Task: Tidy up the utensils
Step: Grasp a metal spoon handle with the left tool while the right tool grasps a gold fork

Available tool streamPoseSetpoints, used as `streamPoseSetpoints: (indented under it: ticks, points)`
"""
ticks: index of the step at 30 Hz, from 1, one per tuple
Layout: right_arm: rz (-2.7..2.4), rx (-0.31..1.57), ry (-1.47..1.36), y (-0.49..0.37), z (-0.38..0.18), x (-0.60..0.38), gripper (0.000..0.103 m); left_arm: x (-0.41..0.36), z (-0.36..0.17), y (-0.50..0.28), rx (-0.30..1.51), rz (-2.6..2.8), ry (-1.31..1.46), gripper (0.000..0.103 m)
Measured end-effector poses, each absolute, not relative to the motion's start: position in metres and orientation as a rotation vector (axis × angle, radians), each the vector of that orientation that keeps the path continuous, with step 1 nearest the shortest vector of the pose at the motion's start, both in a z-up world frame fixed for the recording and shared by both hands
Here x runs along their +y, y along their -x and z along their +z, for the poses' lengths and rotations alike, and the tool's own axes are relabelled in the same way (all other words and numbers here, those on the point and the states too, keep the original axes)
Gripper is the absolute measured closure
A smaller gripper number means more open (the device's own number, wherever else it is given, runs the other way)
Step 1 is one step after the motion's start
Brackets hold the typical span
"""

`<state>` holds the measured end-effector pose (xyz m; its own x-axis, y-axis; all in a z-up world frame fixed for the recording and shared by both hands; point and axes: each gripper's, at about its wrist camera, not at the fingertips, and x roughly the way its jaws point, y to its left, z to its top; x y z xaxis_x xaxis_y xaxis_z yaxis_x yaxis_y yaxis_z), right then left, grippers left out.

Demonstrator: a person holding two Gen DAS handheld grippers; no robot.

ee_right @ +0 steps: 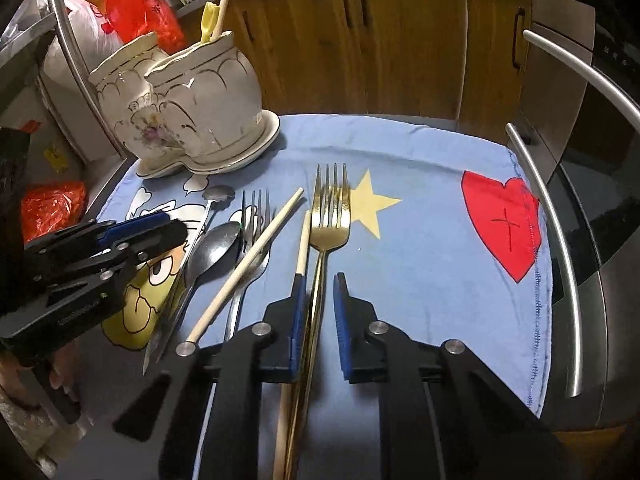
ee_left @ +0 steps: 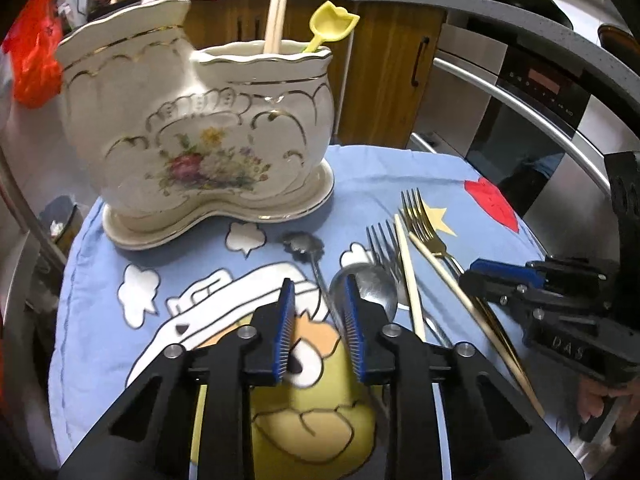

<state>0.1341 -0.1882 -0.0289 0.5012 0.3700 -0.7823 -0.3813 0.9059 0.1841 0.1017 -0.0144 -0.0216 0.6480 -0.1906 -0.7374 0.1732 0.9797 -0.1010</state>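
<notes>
My right gripper (ee_right: pixel 318 280), jaws narrowed but not clamped, straddles the gold metal fork (ee_right: pixel 329 216); my left gripper (ee_left: pixel 320 292), partly open, holds nothing.

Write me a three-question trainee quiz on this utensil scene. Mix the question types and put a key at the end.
1. True or false: the gold fork stands inside the ceramic holder.
2. What sticks up out of the holder?
A) a pair of chopsticks and a yellow spoon
B) two silver forks
C) a knife
3. Fill in: the handle running between the fingers of the right claw belongs to the ____.

Key
1. False. It lies flat on the blue cloth.
2. A
3. gold fork
</notes>
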Motion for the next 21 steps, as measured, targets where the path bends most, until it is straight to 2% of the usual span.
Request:
streamPoseSetpoints:
  ticks: [7,16,18,21]
  points:
    - [0.446,0.954,0.023,-0.139,-0.033,-0.183,0.089,-0.016,-0.027,-0.120,0.858,-0.172,0.038,0.088]
    - [0.433,0.939,0.075,-0.142,-0.033,-0.175,0.089,-0.028,-0.033,-0.134,0.903,-0.160,-0.002,0.093]
    - [0.427,0.939,0.085,-0.141,-0.033,-0.173,0.096,-0.029,-0.034,-0.135,0.904,-0.155,-0.007,0.096]
    - [0.428,0.938,0.072,-0.142,-0.033,-0.174,0.096,-0.023,-0.034,-0.134,0.904,-0.164,0.025,0.098]
